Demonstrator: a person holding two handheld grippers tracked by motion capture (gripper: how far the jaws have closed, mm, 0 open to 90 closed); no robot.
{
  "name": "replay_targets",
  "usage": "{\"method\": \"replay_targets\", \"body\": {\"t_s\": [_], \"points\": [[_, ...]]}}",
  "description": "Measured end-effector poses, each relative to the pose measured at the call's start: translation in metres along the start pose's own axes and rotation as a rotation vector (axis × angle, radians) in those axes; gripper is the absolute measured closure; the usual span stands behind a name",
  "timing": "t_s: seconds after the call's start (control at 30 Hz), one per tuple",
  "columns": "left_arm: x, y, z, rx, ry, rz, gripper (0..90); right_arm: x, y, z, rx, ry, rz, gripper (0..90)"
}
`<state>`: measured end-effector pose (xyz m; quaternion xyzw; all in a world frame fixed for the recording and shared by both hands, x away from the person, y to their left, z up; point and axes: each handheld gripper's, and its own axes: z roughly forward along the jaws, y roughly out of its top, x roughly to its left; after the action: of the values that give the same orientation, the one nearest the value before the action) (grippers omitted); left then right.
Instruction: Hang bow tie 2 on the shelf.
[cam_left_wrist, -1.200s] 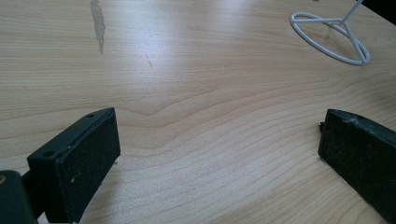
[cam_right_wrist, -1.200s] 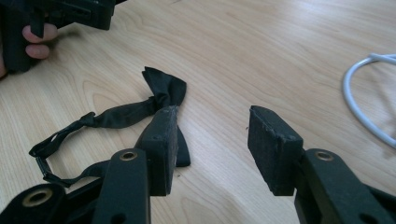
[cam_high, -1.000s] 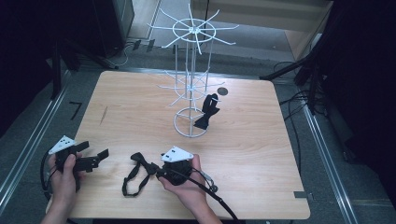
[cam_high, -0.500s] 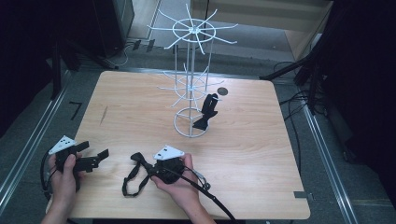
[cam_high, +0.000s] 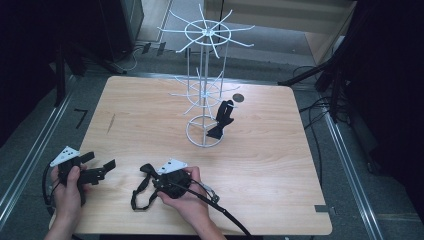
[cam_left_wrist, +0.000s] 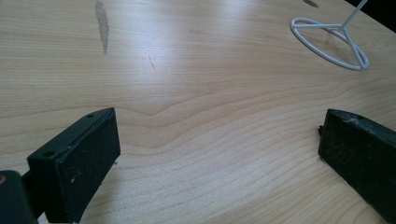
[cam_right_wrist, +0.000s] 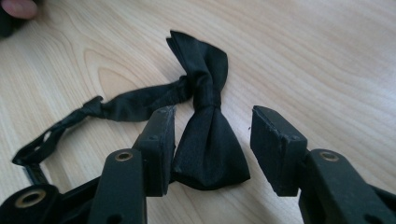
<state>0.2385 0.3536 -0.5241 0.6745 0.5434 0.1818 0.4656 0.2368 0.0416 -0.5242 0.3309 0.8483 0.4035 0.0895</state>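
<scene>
A black bow tie (cam_right_wrist: 205, 84) with its strap lies flat on the wooden table (cam_high: 260, 165), near the front edge (cam_high: 141, 187). My right gripper (cam_right_wrist: 212, 116) is low over it, one jaw on each side of the bow's near wing. The left pad touches the fabric and the right pad stands clear. Its jaws have just been opening, so my right gripper (cam_high: 154, 182) is open. My left gripper (cam_high: 98, 162) rests at the front left, open over bare wood (cam_left_wrist: 219, 123). A second black bow tie (cam_high: 222, 119) hangs on the white wire rack (cam_high: 202, 100).
The rack's round base (cam_left_wrist: 327, 42) stands mid-table, beyond the left gripper's jaws. A small dark round spot (cam_high: 238, 97) sits behind the rack. A grey streak (cam_left_wrist: 102, 23) marks the wood. Cables trail from both grippers off the front edge.
My right hand has moved left and a little down, bringing its jaws over the bow tie on the table. The left hand has stayed put.
</scene>
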Motion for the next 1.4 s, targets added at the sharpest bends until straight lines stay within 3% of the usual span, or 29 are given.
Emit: {"method": "replay_targets", "body": {"t_s": [0.23, 0.4, 0.47, 0.63, 0.9, 1.0, 1.4], "points": [[0.0, 0.0, 0.0, 0.001, -0.001, -0.002, 0.0, 0.001, -0.002, 0.006, 0.037, -0.006, -0.013, 62.3], [0.0, 0.0, 0.0, 0.004, -0.001, -0.003, 0.0, 0.0, -0.002, 0.006, 0.038, -0.022, -0.019, 70.5], [0.0, 0.0, 0.0, 0.0, 0.0, 0.0, 0.0, 0.001, -0.003, 0.006, 0.025, -0.043, -0.057, 77.4], [-0.001, 0.0, 0.0, 0.004, 0.003, -0.001, 0.0, 0.0, -0.006, 0.006, 0.012, -0.035, -0.06, 81.3], [-0.001, 0.0, 0.0, 0.007, -0.001, -0.001, 0.0, -0.005, -0.007, -0.004, -0.054, -0.048, -0.059, 82.7], [-0.001, 0.0, 0.0, 0.006, -0.002, 0.0, 0.0, -0.01, -0.003, -0.017, -0.109, -0.069, -0.061, 82.8], [-0.001, 0.0, 0.001, 0.007, -0.002, 0.0, 0.0, -0.025, 0.006, -0.056, -0.205, -0.091, -0.024, 82.8]]}}
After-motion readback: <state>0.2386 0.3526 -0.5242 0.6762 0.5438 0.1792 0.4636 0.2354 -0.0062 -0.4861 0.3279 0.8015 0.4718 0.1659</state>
